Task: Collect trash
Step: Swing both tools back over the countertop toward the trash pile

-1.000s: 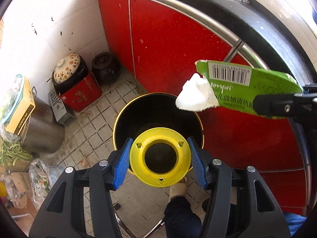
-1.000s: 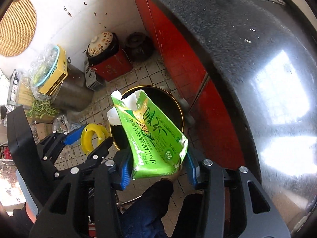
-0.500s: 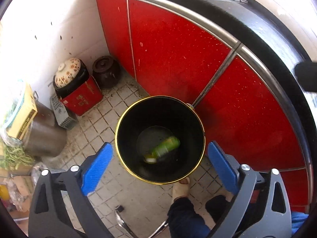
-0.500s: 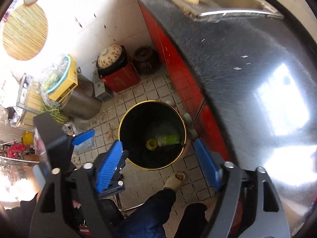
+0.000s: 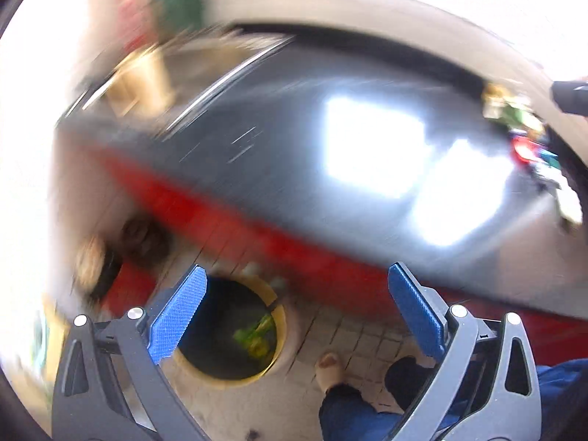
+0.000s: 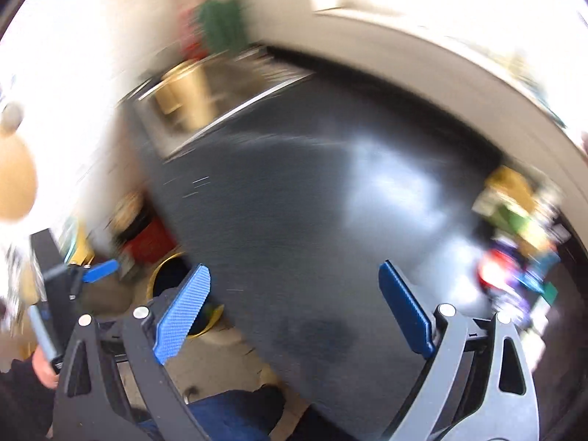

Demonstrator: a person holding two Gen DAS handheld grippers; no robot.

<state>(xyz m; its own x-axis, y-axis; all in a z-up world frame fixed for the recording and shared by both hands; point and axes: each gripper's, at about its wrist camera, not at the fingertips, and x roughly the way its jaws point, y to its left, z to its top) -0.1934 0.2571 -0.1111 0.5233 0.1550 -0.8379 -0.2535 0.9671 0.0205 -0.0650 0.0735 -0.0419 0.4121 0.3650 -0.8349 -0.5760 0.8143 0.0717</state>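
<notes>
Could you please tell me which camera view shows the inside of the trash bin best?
The left wrist view: the trash bin opens towards the camera, with blurred green and yellow trash inside. In the right wrist view, only part of its yellow rim shows, behind the right gripper's finger.

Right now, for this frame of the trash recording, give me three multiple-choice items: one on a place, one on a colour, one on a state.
1. Where is the green and yellow trash?
A. inside the bin
B. on the countertop
C. in the left claw

2. What colour is the bin's rim?
A. red
B. yellow
C. white

3. How do both claws stand?
A. both shut on trash
B. one open, one shut
C. both open and empty

Answers:
1 A: the green and yellow trash lies at the bottom of the bin on the floor.
2 B: a yellow ring edges the dark bin.
3 C: the left claw and the right claw have their blue fingers wide apart with nothing between them.
</notes>
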